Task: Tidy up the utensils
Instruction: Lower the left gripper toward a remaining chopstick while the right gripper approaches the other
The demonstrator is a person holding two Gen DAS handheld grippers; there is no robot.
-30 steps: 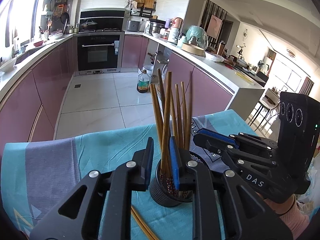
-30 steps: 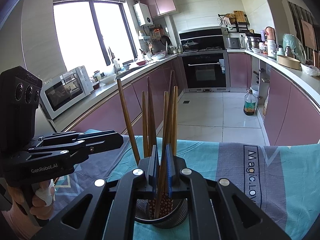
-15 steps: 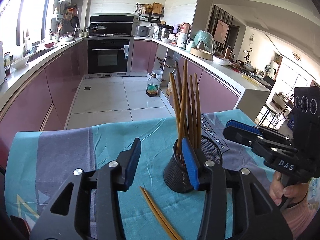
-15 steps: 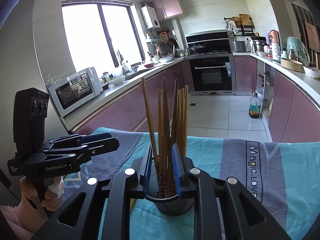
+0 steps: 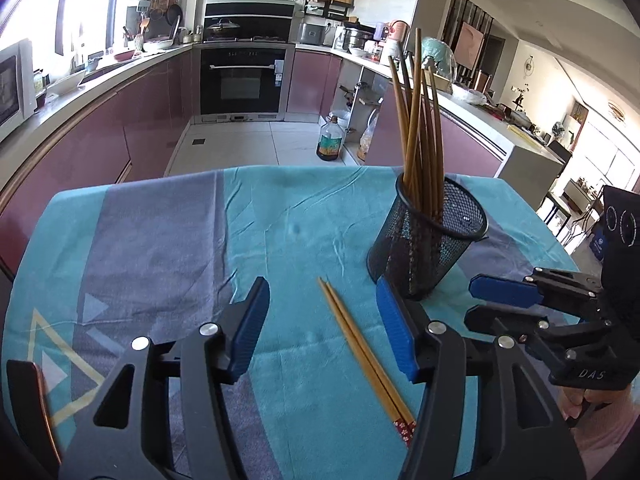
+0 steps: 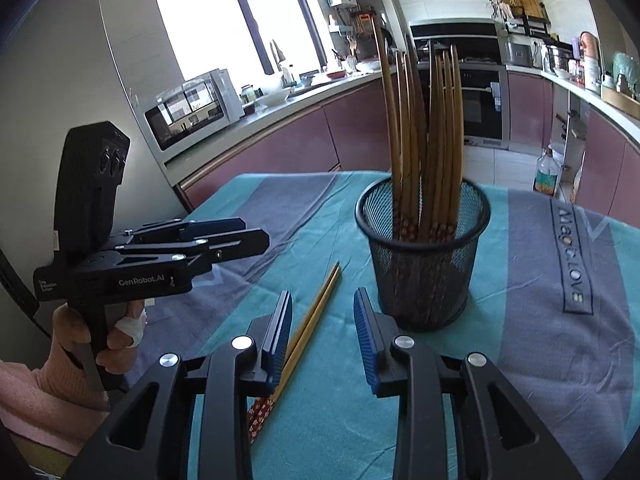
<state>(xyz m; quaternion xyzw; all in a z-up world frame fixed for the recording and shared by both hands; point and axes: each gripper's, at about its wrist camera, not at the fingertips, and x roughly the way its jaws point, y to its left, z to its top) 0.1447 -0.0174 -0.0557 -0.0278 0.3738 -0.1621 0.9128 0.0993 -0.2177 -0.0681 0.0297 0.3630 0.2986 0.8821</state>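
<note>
While two loose chopsticks (image 5: 362, 350) lie side by side on the tabletop (image 5: 160, 240) beside the mesh holder (image 5: 426, 240), left gripper (image 5: 322, 330) hovers over them, fingers spread, empty; right gripper (image 6: 323, 338) likewise agape. Sticks look light, stiff, slick; pinch both mid-shaft.

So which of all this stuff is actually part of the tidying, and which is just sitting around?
Part of the job:
- loose chopstick pair on the cloth
- mesh holder with chopsticks standing in it
- left gripper and right gripper, jaws open

Just lying about:
- microwave
- oil bottle on the floor
- oven
</note>
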